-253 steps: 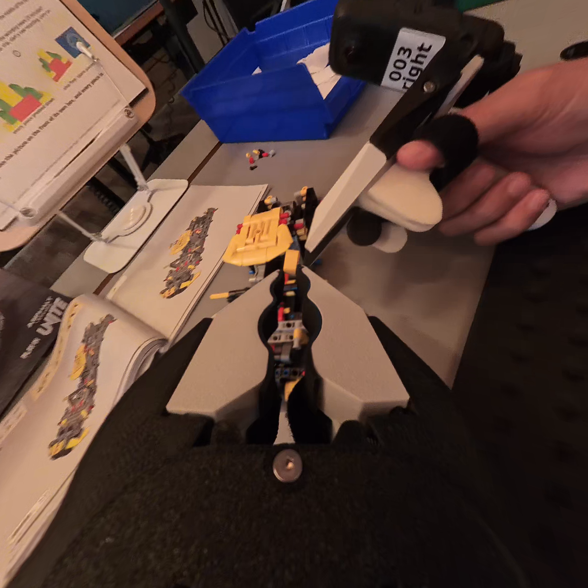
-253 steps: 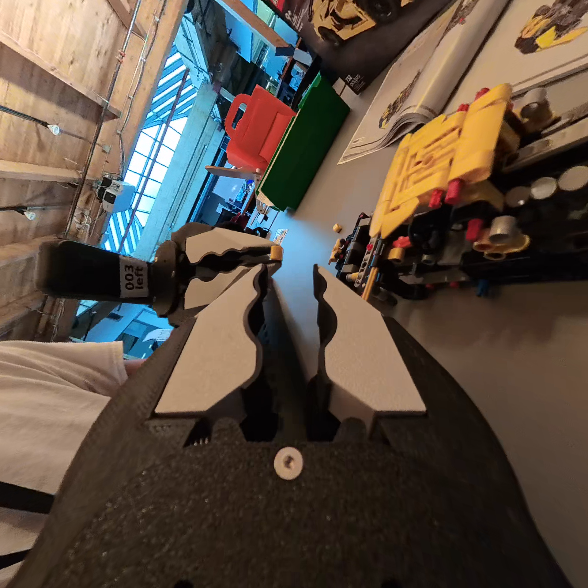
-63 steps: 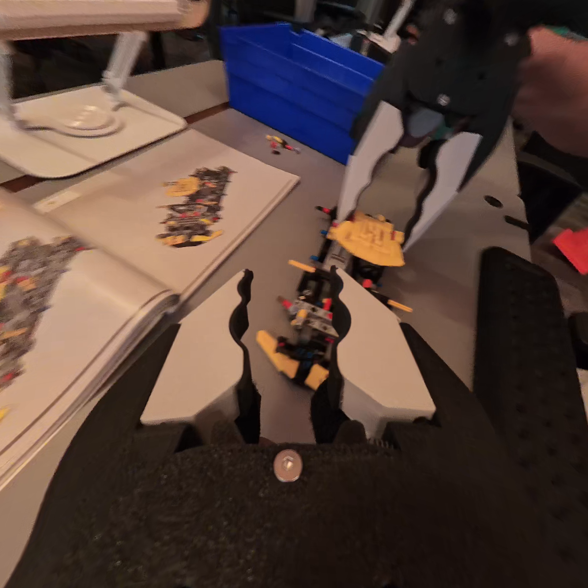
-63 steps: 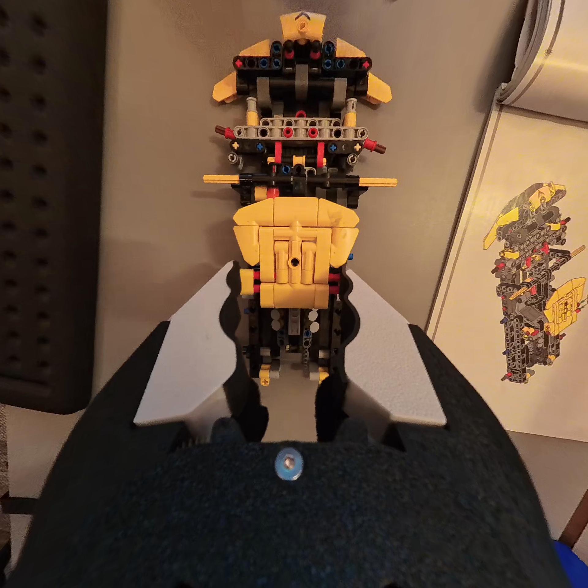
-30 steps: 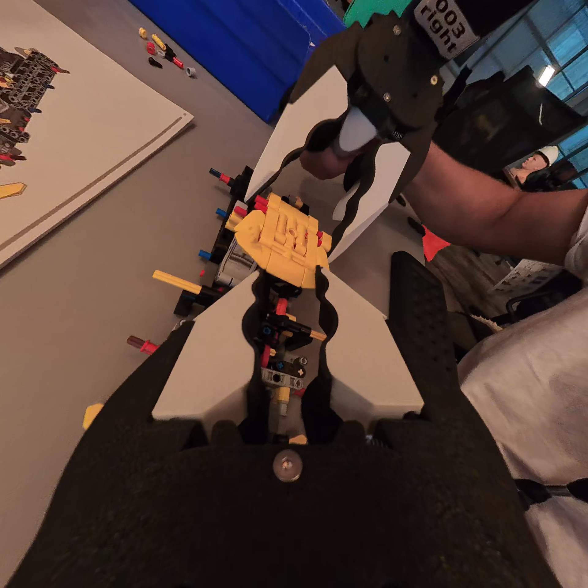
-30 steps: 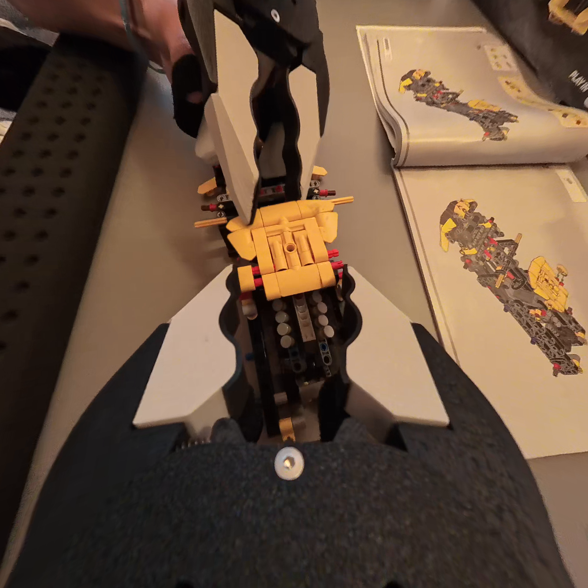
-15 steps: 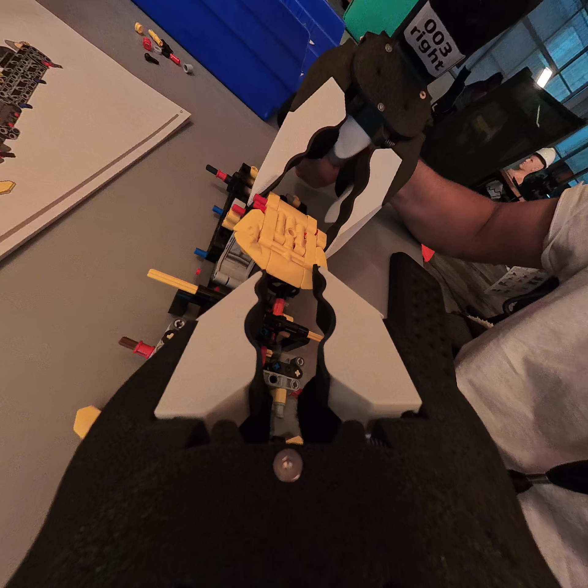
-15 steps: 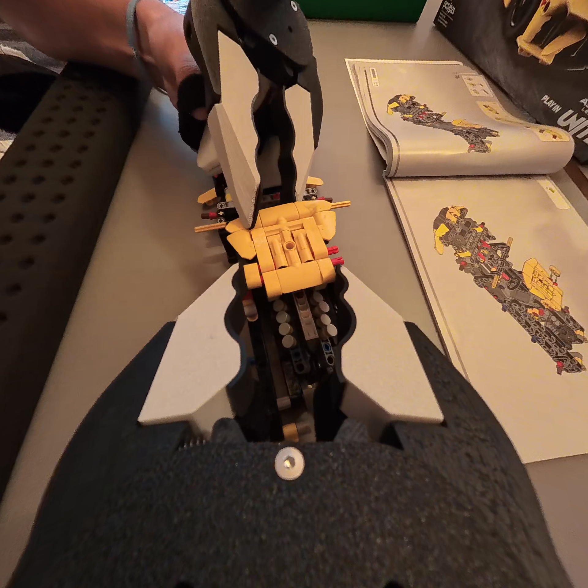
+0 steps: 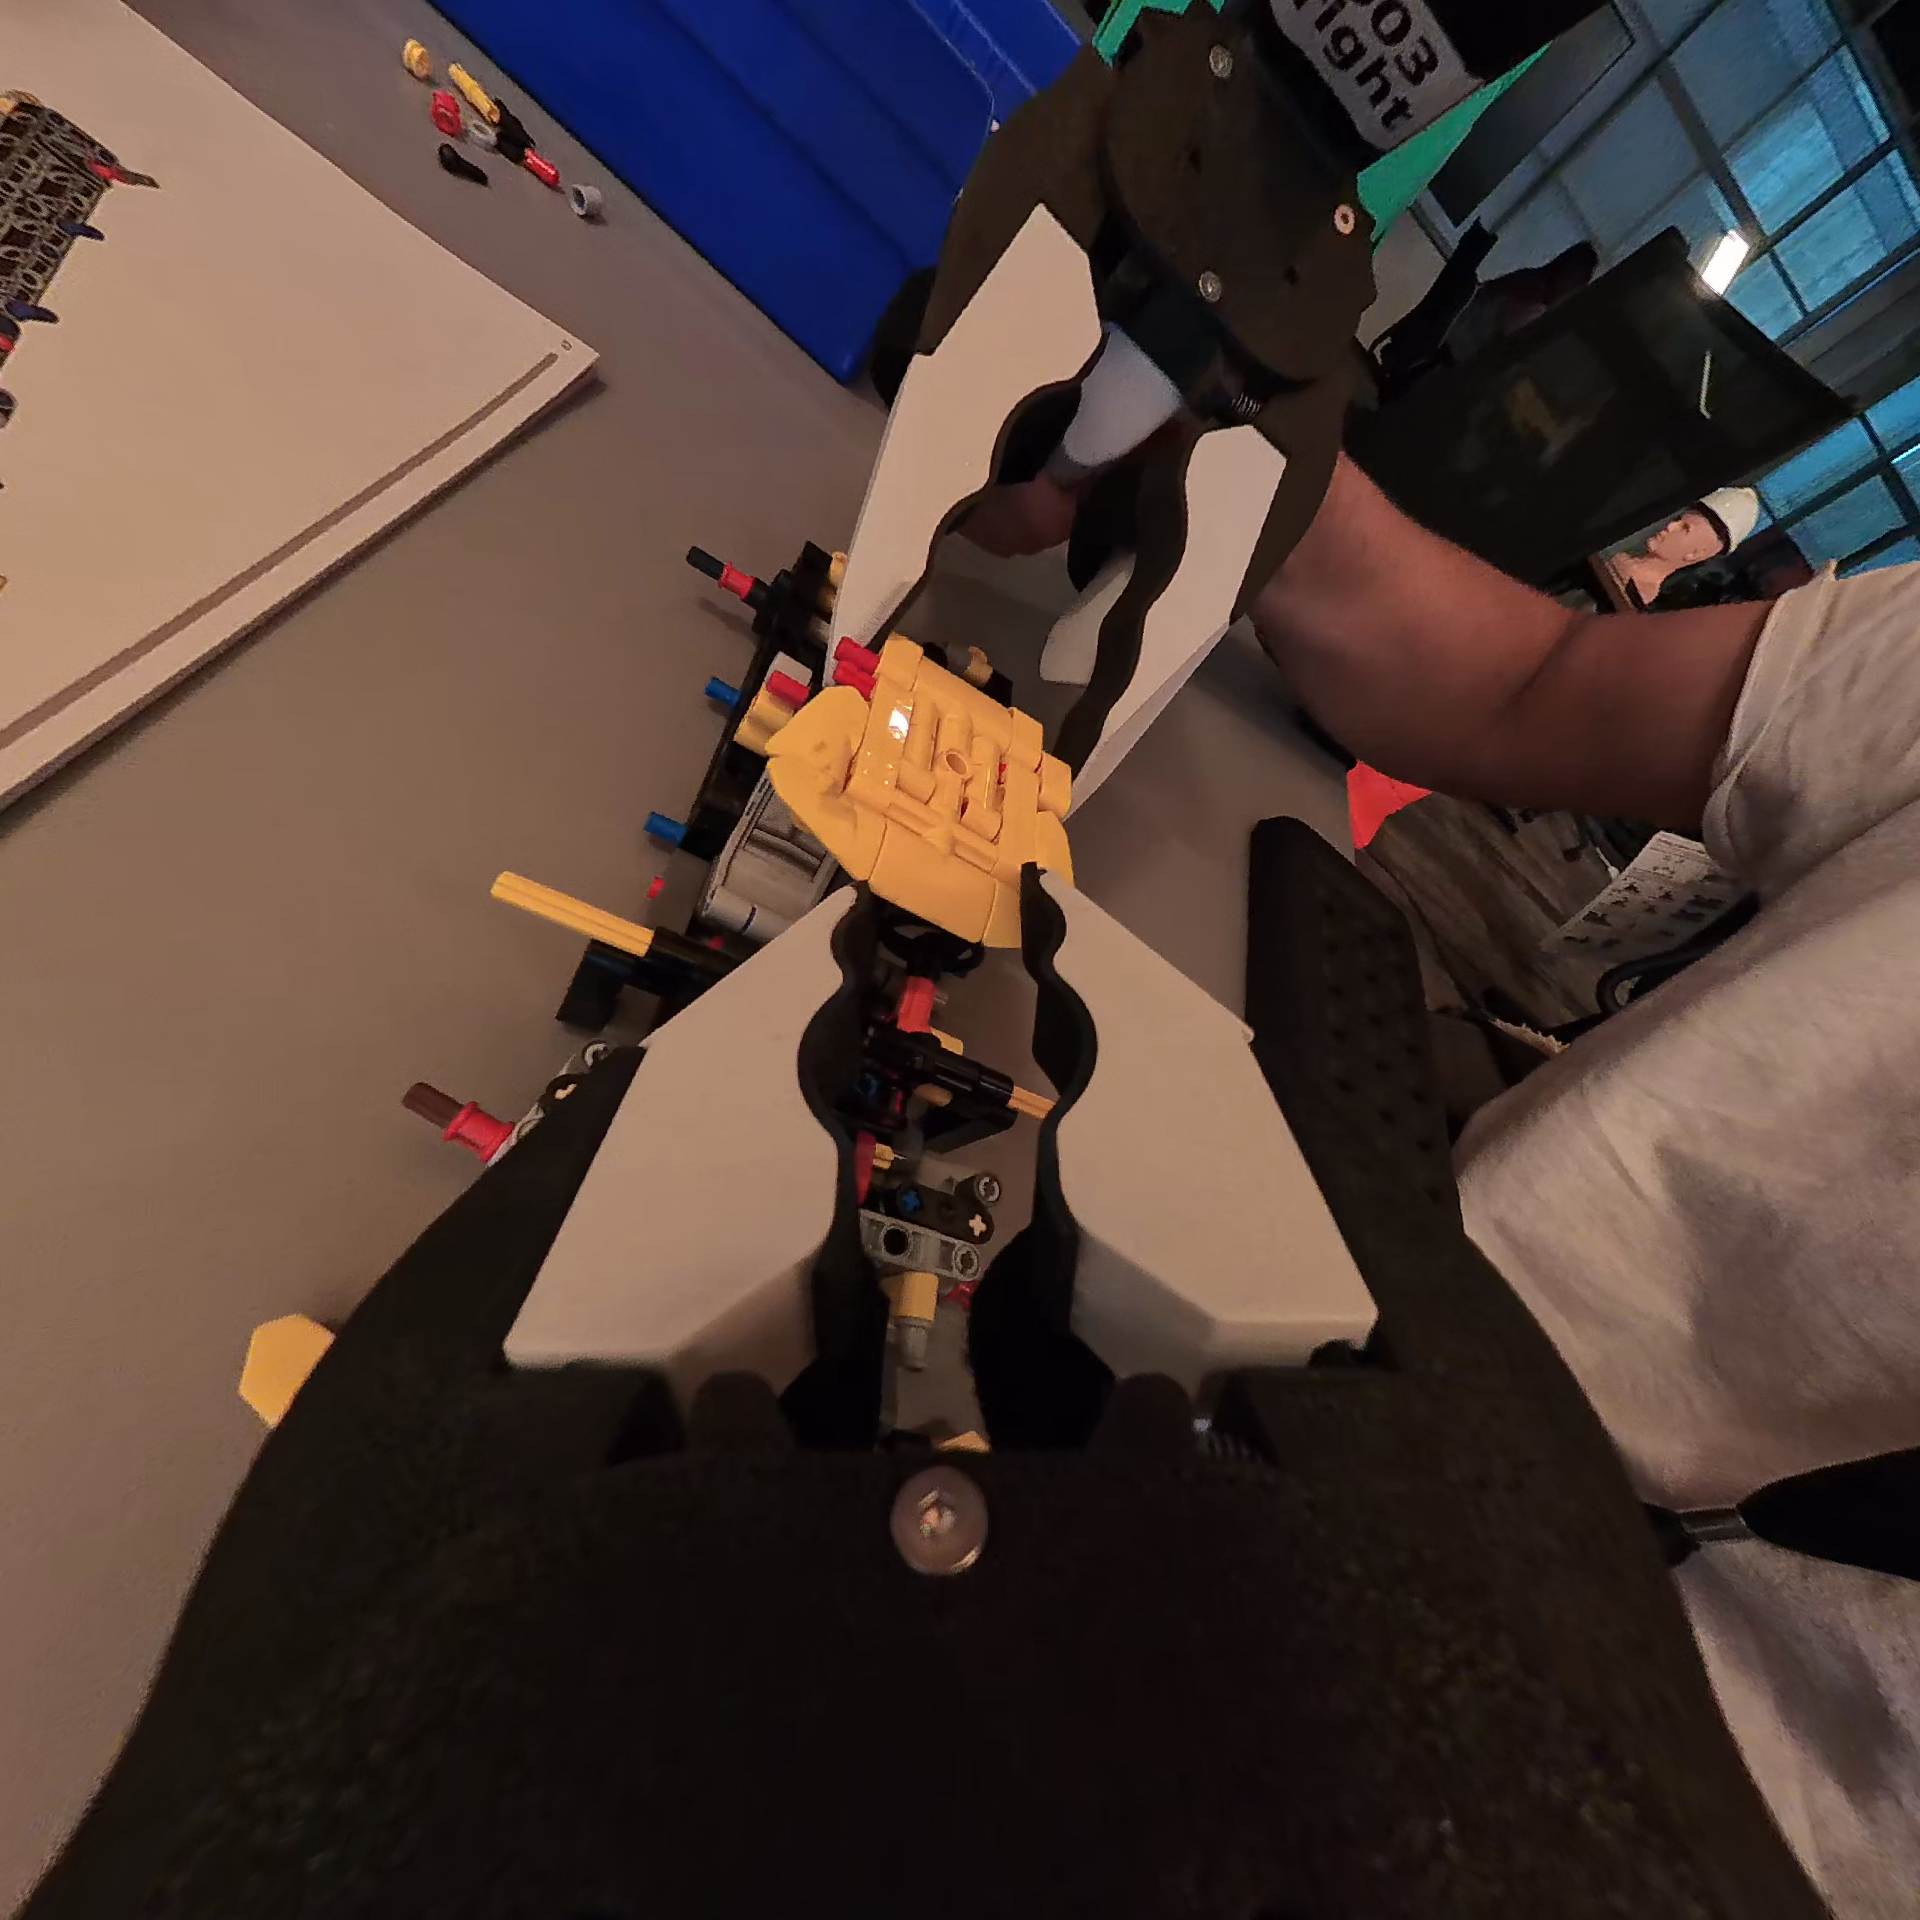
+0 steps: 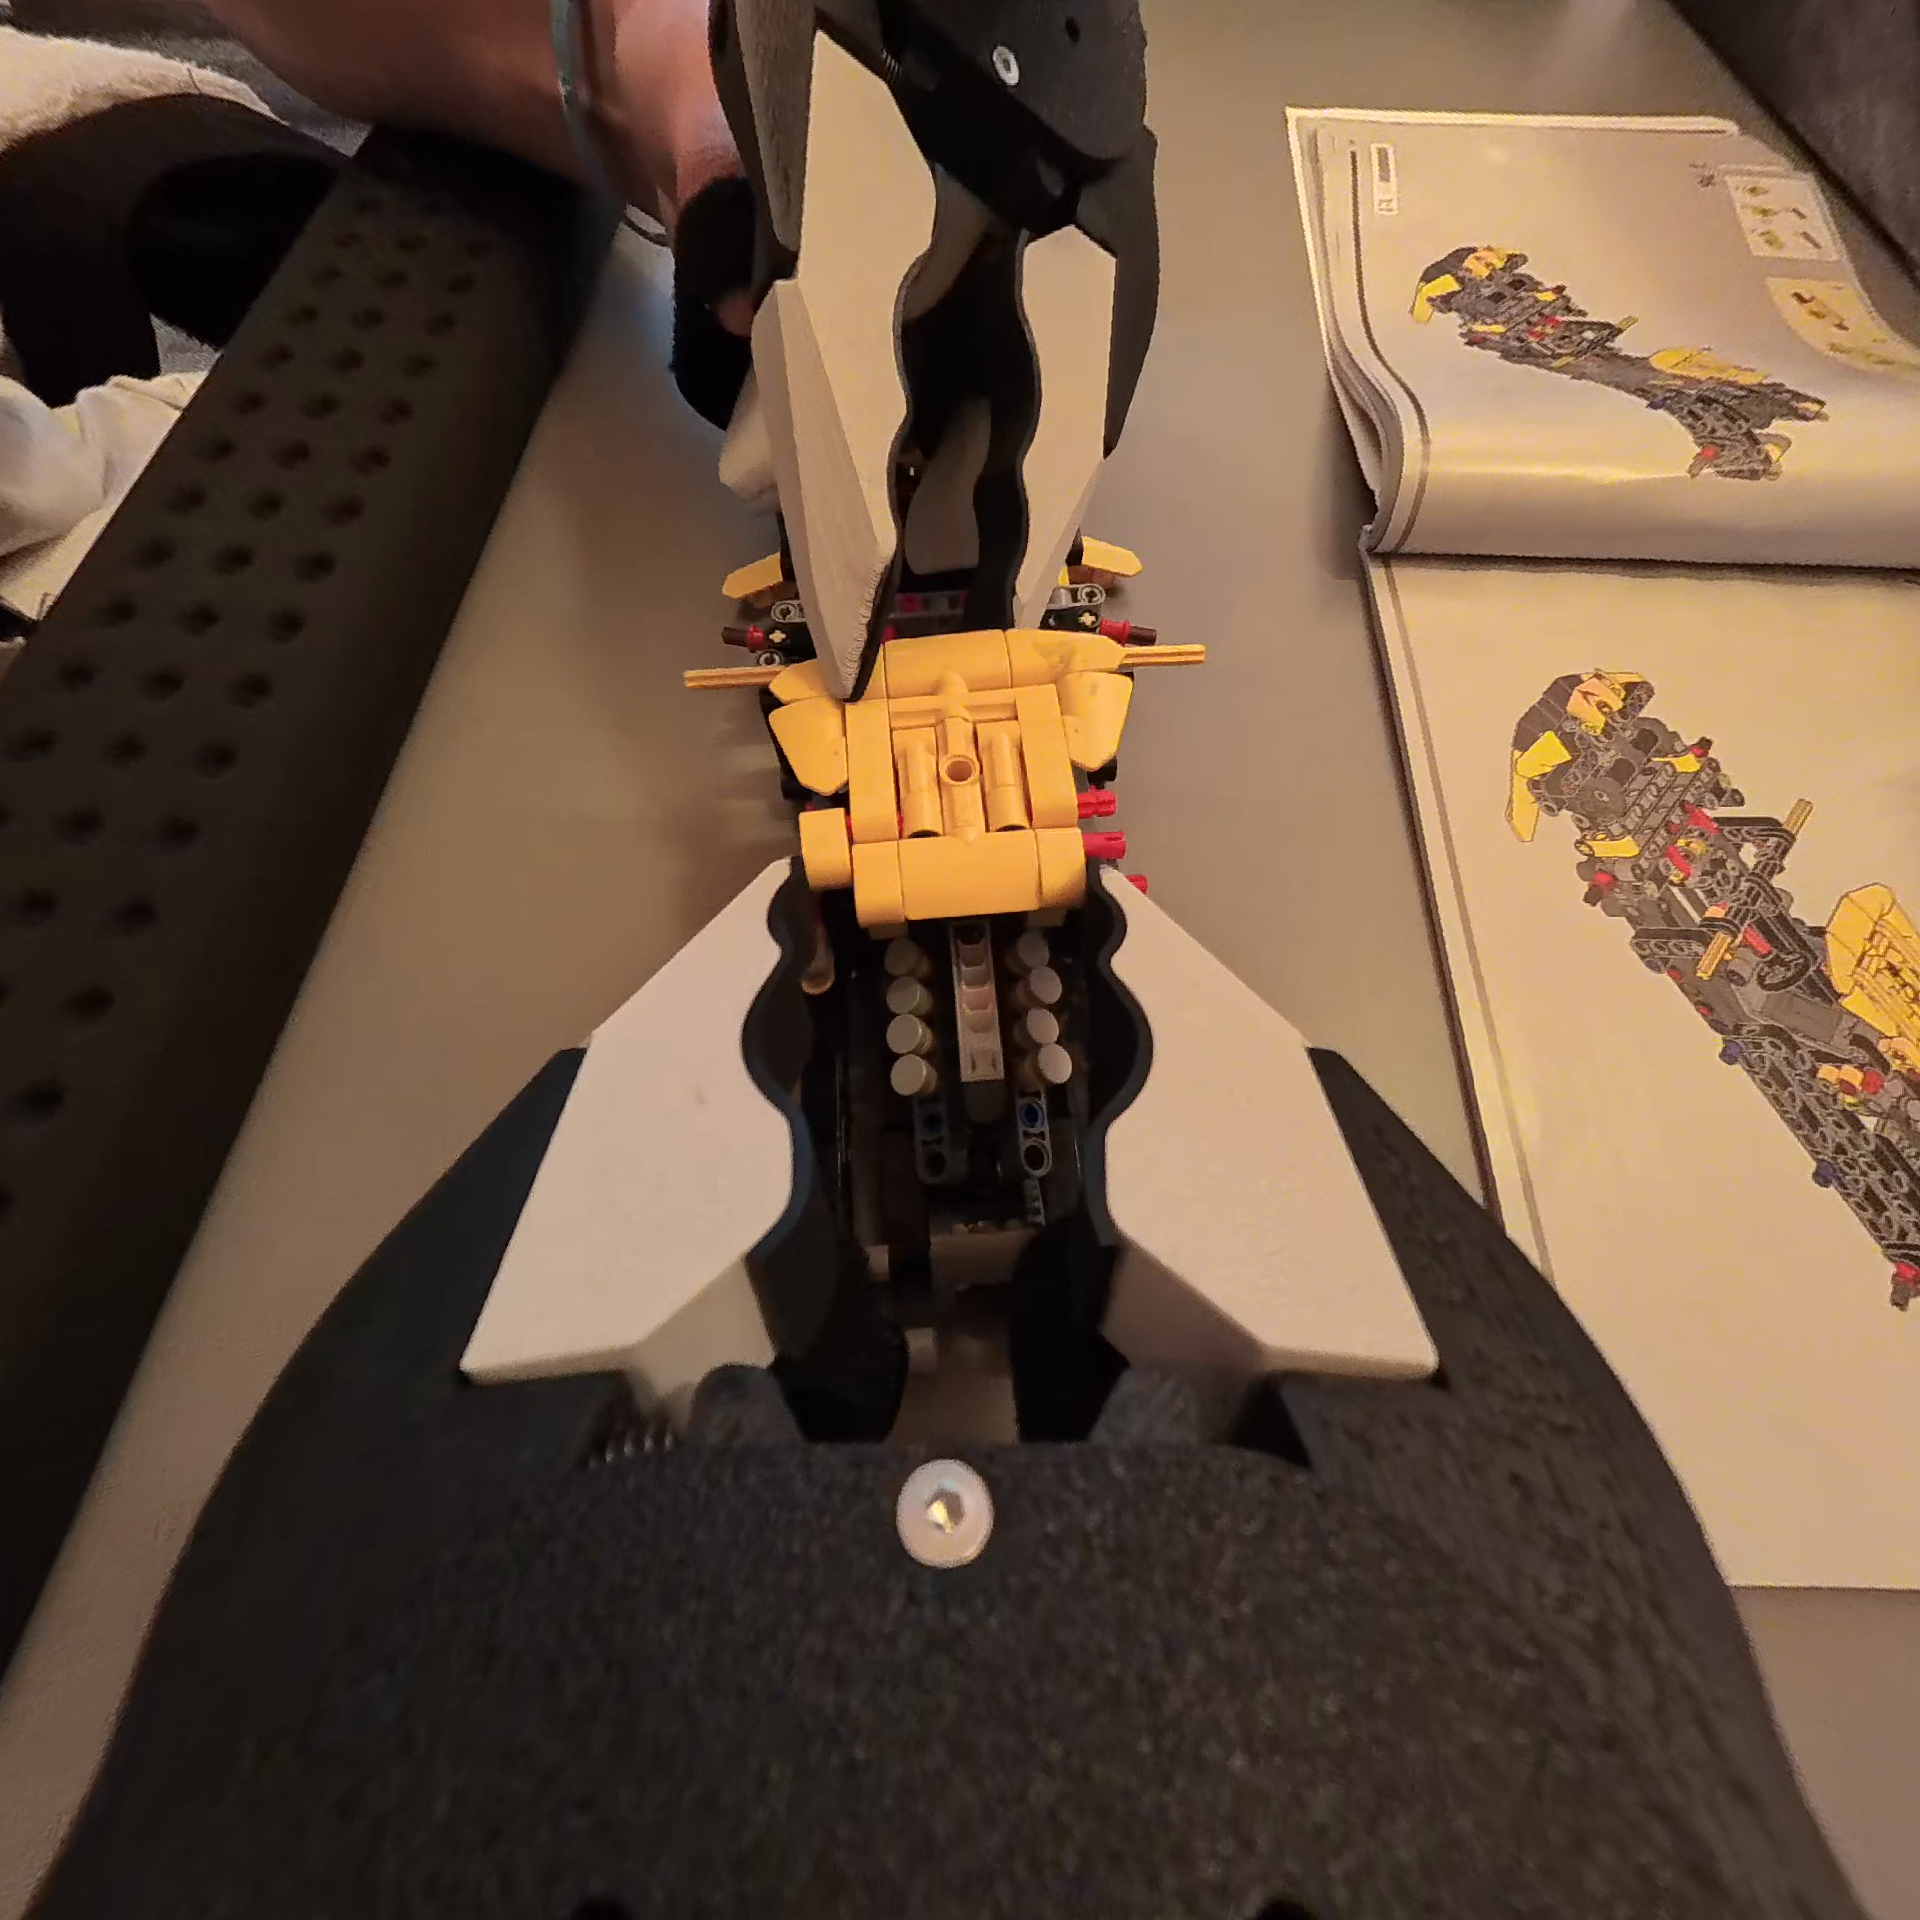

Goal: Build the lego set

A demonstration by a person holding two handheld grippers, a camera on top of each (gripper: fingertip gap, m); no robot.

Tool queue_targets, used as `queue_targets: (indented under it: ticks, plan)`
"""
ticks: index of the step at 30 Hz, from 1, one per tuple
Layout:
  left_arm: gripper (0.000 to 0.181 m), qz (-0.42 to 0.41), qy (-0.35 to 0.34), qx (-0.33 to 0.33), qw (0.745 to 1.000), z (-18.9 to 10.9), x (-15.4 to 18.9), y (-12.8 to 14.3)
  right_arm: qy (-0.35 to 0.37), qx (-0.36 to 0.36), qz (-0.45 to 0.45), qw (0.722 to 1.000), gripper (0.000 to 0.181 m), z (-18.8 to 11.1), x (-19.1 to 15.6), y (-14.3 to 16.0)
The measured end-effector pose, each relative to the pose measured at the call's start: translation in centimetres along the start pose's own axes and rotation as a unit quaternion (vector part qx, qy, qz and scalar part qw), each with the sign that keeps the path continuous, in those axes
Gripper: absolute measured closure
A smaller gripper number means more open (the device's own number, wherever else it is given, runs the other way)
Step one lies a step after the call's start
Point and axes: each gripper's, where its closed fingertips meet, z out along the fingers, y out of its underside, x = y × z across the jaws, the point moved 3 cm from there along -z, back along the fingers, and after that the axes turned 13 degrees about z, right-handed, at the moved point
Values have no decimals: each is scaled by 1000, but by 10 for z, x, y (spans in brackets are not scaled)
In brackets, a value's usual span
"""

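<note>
Drawn in closer along the lego chassis (image 10: pixel 961 997); both grippers, left gripper (image 9: pixel 940 883) and right gripper (image 10: pixel 951 883), clamped on opposite ends, probably steadying it for pressing pieces home

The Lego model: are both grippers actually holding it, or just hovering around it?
Touching. The right wrist view shows the right gripper closed on the Lego model's dark rear; the left wrist view shows the left gripper clamping its front frame.

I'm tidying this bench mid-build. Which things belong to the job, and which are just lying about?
In use:
lego model, gripped at both ends
left gripper
right gripper
open instruction booklet
loose small parts

Lying about:
blue bin
black perforated mat
</note>
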Motion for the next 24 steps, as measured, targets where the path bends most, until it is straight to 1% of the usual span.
queue_targets:
  ticks: [4, 6, 8, 12, 13, 14, 18, 19, 21, 22, 23, 24]
  plan:
    - [154, 1, -1, 2, 1000, 0, 0, 0, 6, 22, 22, 999, 130, 1, -1, 0]
    - [154, 4, 0, 0, 1000, 0, 1, 0, 10, 14, 31, 999, 127, 1, -3, -2]
    - [154, 2, 1, 0, 1000, 0, 0, 0, 21, -1, 32, 999, 128, 1, -2, -3]
    - [154, -1, 3, 3, 1000, 0, -1, 0, 20, -19, 46, 999, 129, 1, -1, -4]
    - [154, -3, 6, 2, 1000, 0, -1, 1, 25, -24, 36, 999, 130, 1, -2, -4]
    - [154, -2, 7, 2, 1000, 0, -1, 0, 32, -25, 25, 999, 131, 1, -2, -4]
    - [154, 1, 7, 5, 1000, 0, -1, 1, 31, -2, 31, 999, 130, 1, -2, -2]
    - [155, -1, 10, 5, 1000, 0, -1, 1, 37, -6, 33, 999, 130, 1, -1, -3]
    - [155, 1, 11, 4, 1000, 1, -2, 0, 55, -40, 26, 997, 127, -1, -2, -4]
    - [155, 1, 12, 4, 1000, 0, -2, 0, 78, -70, 11, 994, 111, -2, 0, -3]
    - [155, -1, 14, 5, 1000, 0, -2, 0, 99, -101, -8, 990, 106, -4, 2, -4]
    - [155, -3, 15, 5, 1000, 0, -3, 0, 103, -120, -25, 987, 109, -5, 1, -8]
